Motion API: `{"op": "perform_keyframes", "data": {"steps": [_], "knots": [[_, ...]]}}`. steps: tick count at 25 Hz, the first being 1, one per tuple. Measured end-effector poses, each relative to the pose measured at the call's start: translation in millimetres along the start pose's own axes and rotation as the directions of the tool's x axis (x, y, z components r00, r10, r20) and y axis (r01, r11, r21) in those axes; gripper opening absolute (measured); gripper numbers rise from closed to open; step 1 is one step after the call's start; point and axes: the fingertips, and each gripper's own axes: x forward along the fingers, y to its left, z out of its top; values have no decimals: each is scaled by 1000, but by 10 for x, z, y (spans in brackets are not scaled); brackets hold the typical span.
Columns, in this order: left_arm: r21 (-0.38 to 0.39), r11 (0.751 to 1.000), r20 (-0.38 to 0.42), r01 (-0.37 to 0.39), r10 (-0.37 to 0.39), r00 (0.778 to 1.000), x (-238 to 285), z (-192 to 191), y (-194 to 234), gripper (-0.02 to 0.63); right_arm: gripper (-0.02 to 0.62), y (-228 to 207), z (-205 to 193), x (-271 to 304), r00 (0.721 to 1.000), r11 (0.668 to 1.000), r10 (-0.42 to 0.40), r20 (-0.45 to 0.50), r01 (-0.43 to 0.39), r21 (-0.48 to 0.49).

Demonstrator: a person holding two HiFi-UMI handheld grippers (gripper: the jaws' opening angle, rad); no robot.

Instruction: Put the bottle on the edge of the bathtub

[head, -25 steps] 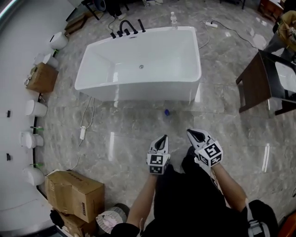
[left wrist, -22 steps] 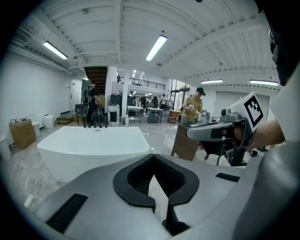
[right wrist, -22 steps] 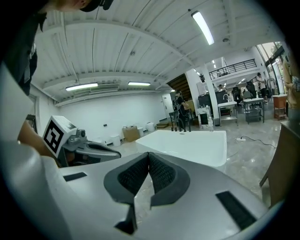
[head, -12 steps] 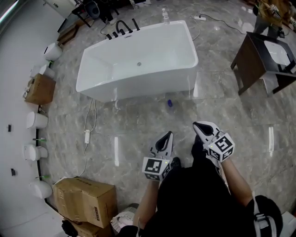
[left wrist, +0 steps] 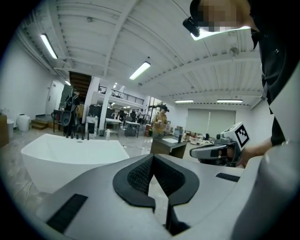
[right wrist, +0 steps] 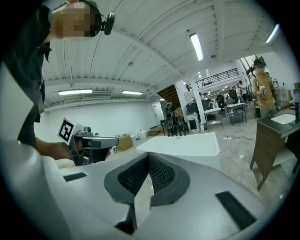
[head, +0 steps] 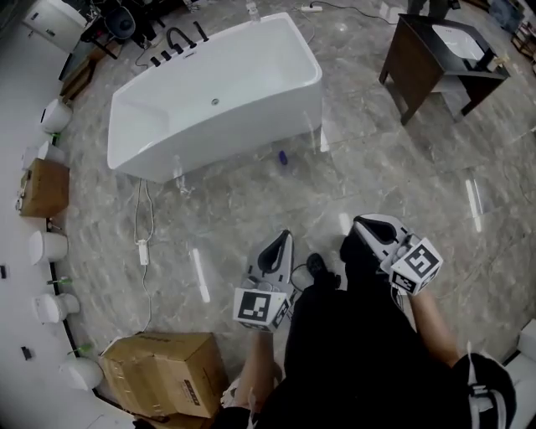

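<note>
Left tongs and right tongs both closed and empty

In the head view the bottle is a tiny shape beyond the far end of the bathtub, clipped by the top edge. Whether it stands on the floor or touches the rim cannot be told. A blue thing beside the tub is too small to identify. In the left gripper view the left tongs hide the tub's lower wall.
</note>
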Motion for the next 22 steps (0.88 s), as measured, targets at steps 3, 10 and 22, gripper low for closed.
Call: {"op": "perform_keyframes", "data": {"steps": [3,10,22], "knots": [[-7,1000,15,16,-16,1000,-101,4,-38,12,12,97,-12,-108,1000,1000,-23,15,22,16],[-34,999,48,11,-9,999,-112,77,-86,12,12,113,107,-137,998,999,-42,56,42,-7],[-36,999,47,19,-18,999,-66,49,32,12,12,140,114,27,997,999,-43,64,43,-3]]}}
